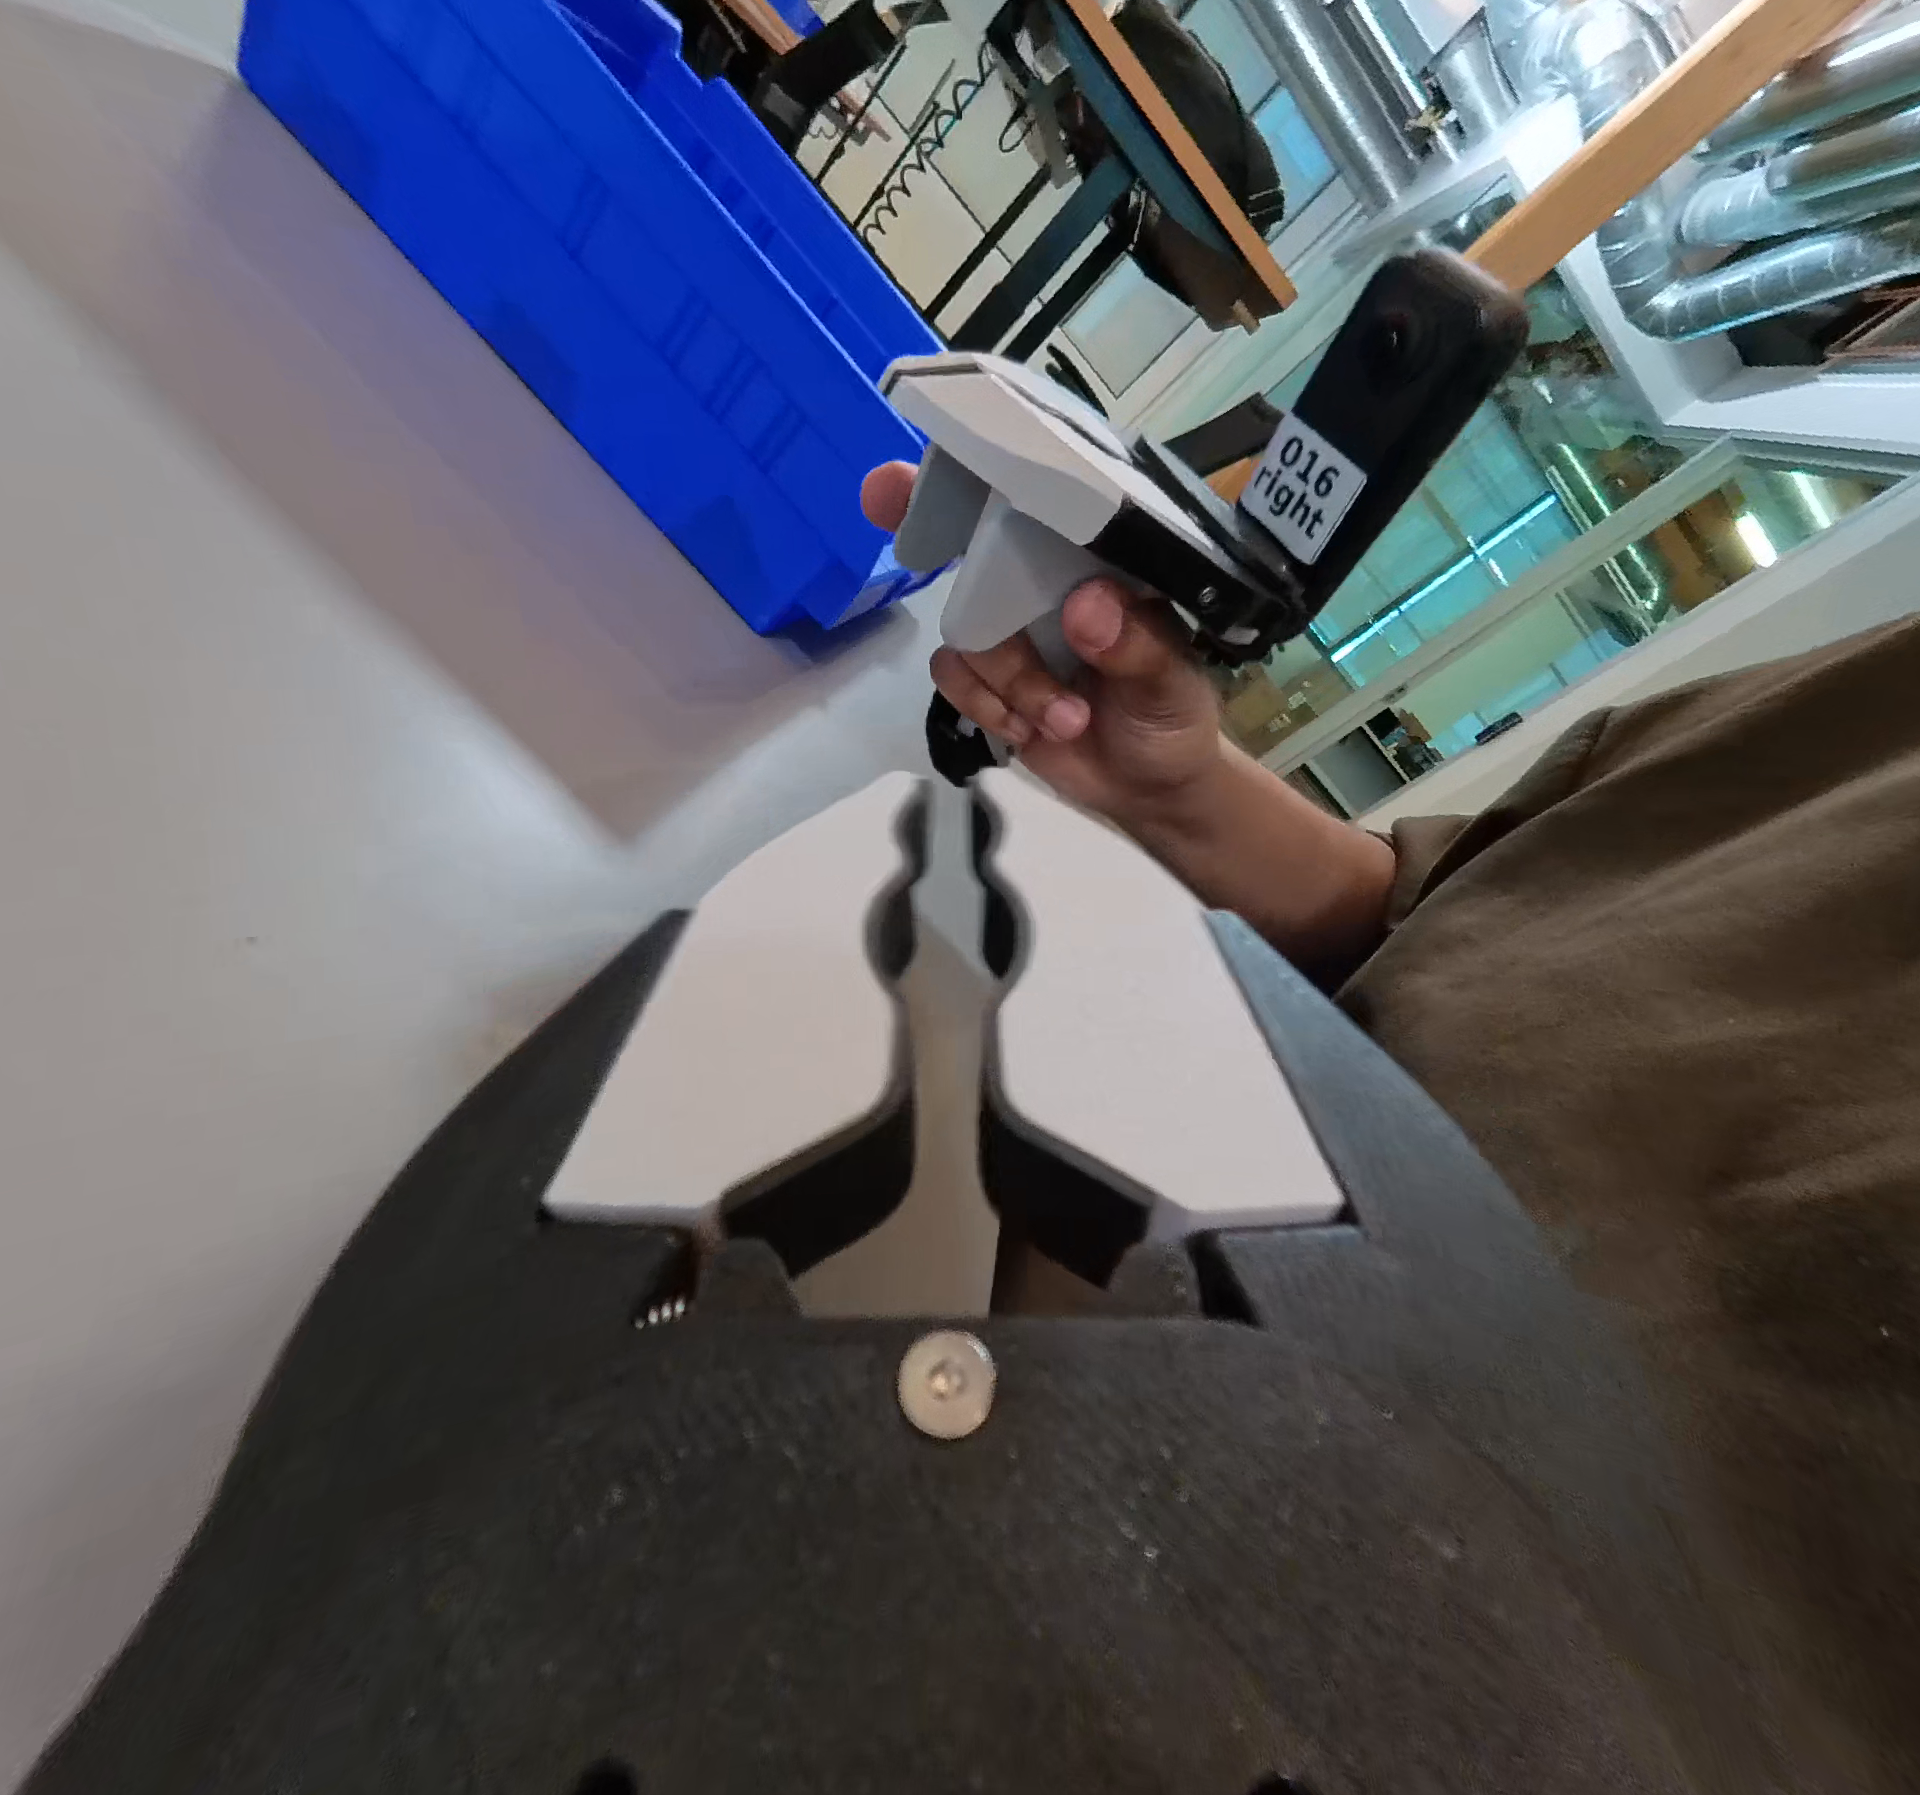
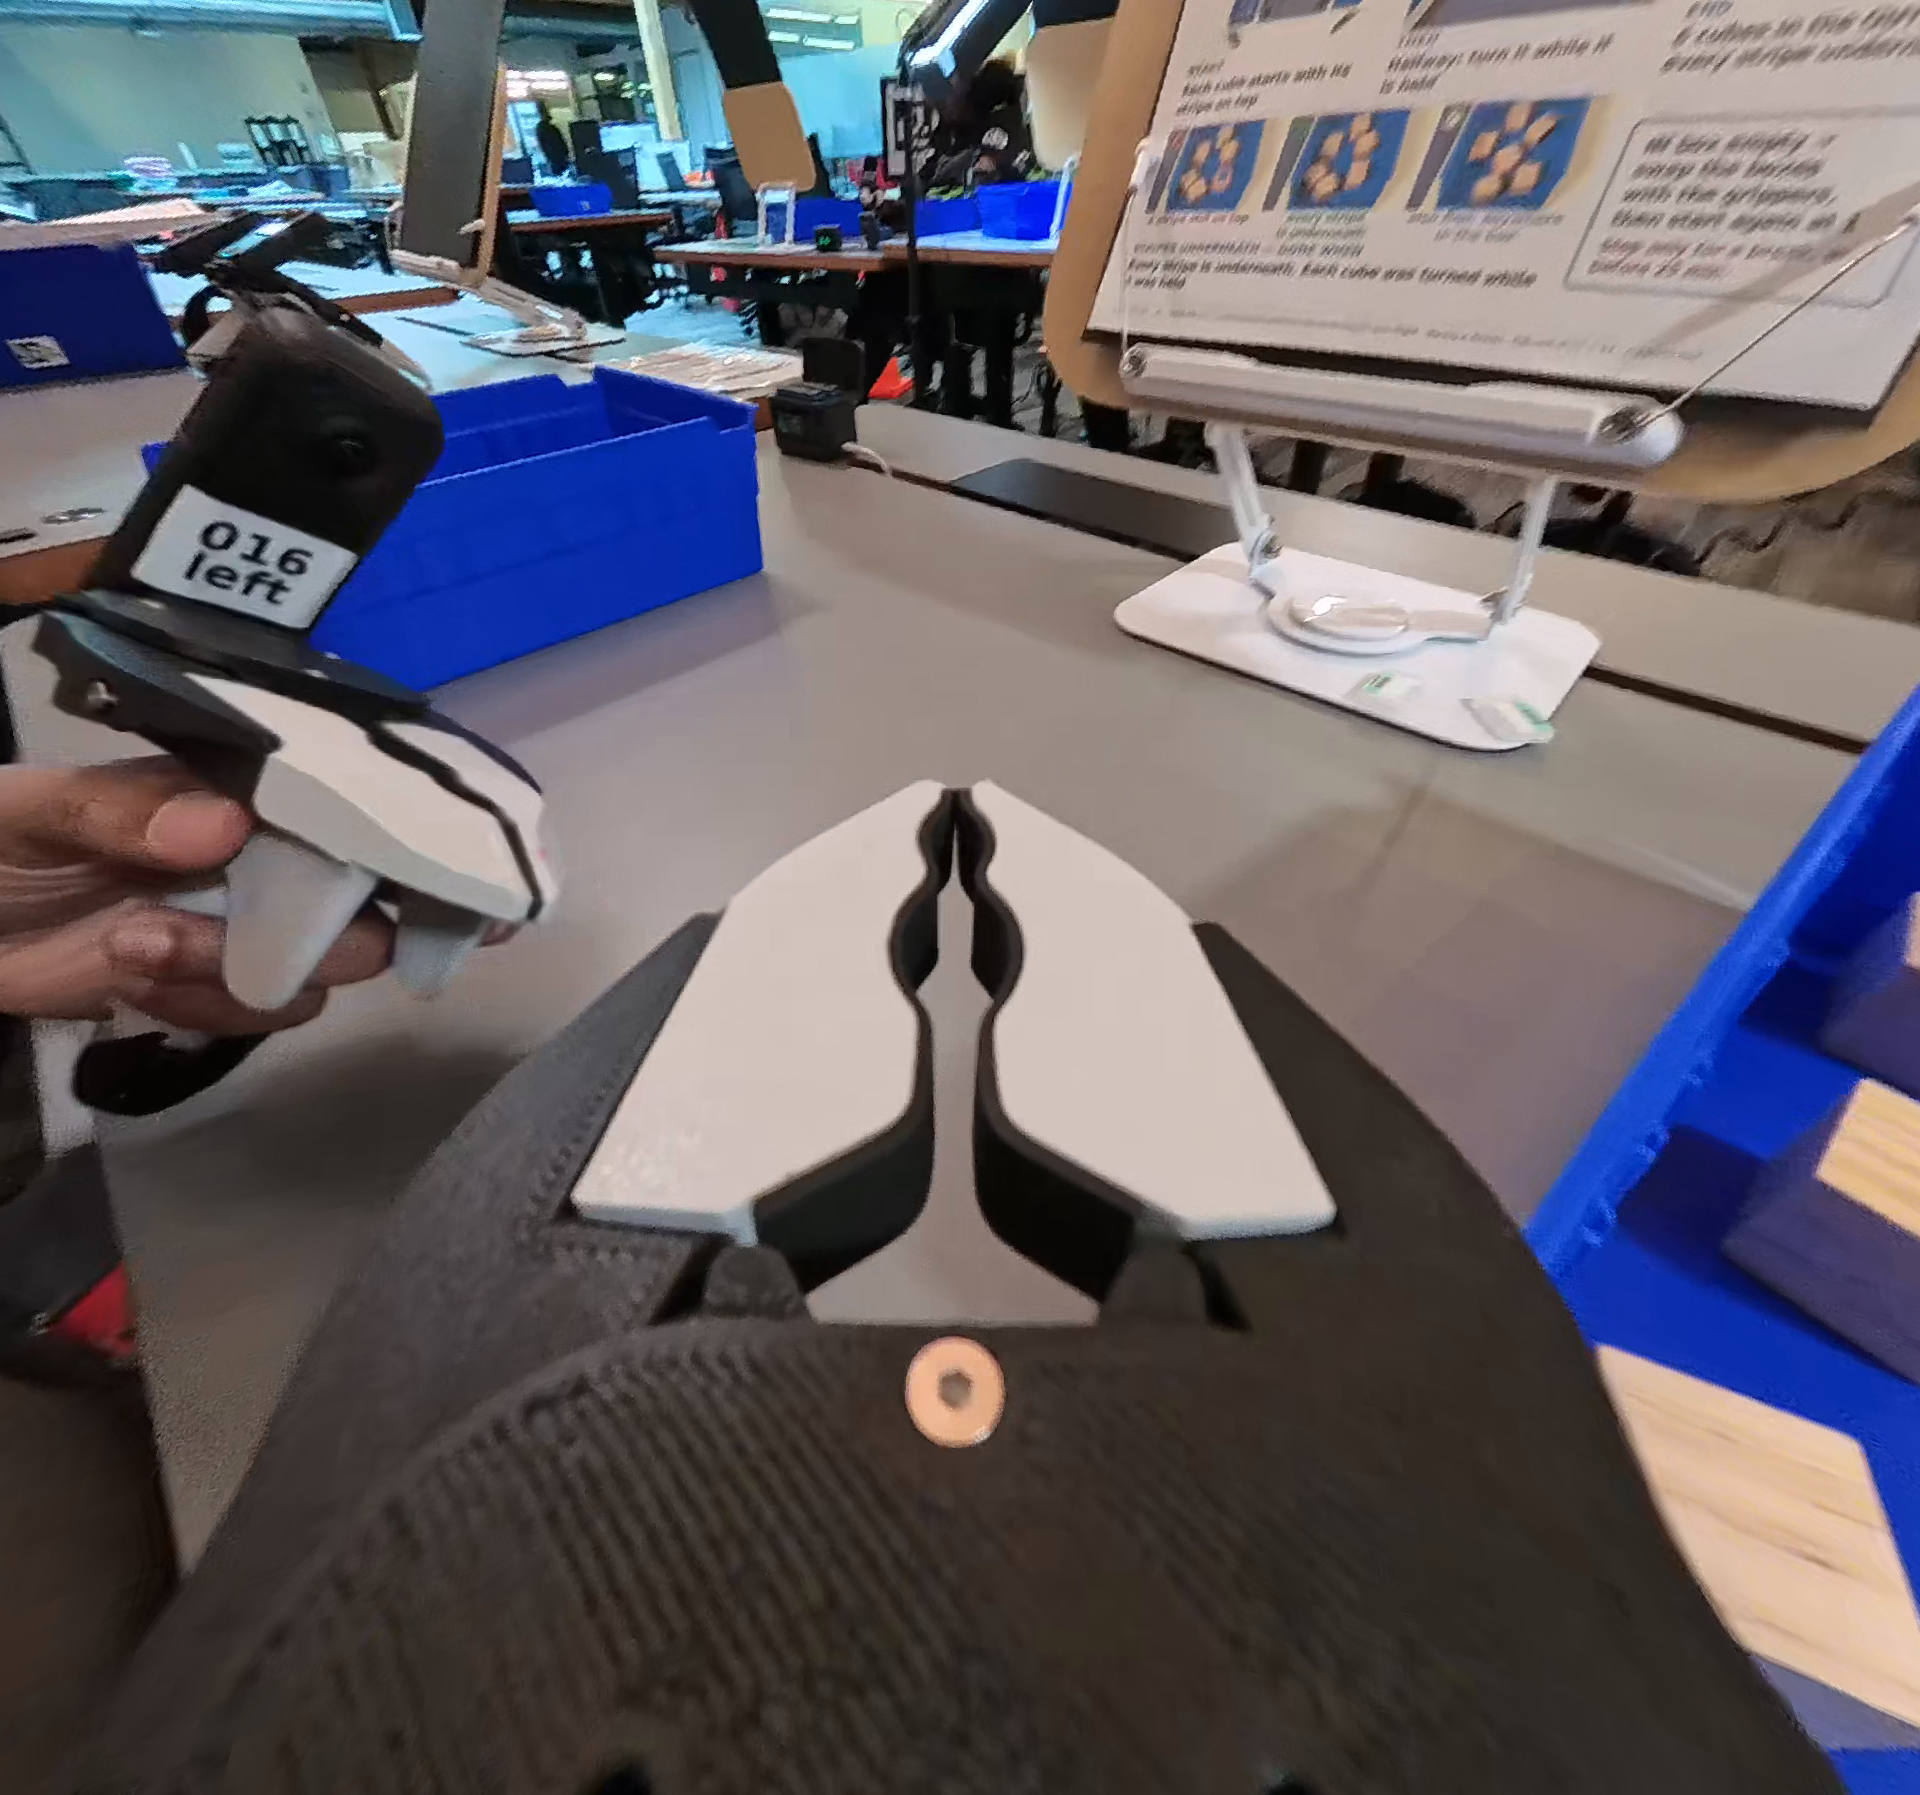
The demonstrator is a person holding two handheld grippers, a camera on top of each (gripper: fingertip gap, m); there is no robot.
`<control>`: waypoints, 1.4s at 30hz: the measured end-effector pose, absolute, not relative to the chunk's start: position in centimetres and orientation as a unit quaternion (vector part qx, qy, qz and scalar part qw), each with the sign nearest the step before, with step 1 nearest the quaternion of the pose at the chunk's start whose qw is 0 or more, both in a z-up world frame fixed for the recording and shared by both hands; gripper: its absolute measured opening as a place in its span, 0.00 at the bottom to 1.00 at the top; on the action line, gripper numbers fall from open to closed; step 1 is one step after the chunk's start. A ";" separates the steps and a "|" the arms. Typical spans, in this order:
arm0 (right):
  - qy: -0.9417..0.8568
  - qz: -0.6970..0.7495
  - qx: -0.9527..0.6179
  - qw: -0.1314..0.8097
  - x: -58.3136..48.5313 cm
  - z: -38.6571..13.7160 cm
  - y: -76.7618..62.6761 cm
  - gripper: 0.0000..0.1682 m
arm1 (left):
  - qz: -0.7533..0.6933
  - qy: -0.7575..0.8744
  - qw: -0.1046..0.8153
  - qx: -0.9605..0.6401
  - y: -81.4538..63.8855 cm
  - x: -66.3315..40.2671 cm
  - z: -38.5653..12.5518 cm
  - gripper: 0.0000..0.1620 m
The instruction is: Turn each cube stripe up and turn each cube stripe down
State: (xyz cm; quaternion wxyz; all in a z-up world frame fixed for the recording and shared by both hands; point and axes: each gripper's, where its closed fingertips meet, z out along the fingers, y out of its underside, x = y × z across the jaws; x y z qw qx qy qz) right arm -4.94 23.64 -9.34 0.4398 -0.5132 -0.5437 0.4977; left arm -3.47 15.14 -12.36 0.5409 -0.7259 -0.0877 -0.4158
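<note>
My left gripper (image 1: 948, 789) is shut and empty, tilted above the grey table (image 1: 260, 706); it also shows at the left of the right wrist view (image 2: 530, 872), held by a hand. My right gripper (image 2: 954, 795) is shut and empty above the table (image 2: 1039, 706); it also shows in the left wrist view (image 1: 904, 384), held by a hand. Wooden cubes with dark blue painted parts (image 2: 1860, 1184) lie in a blue bin (image 2: 1662, 1122) at the right edge of the right wrist view. Only a few cubes are partly in view; their stripes cannot be made out.
A second blue bin (image 2: 582, 519) stands at the far left of the table and shows in the left wrist view (image 1: 582, 270). An instruction sheet on a white stand (image 2: 1351, 633) is at the back right. A person's brown sleeve (image 1: 1662, 1018) is close on the right.
</note>
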 end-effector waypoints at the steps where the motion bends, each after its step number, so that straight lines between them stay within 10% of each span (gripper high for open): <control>1: -0.543 0.494 -0.509 0.450 -5.0 -9.3 23.7 0.00 | -0.410 -0.091 0.551 -0.721 15.2 -3.8 -12.2 0.00; 42: -0.567 0.461 -0.545 0.411 -6.1 -13.5 24.0 0.00 | -0.324 -0.117 0.607 -0.716 14.5 -7.6 -11.3 0.00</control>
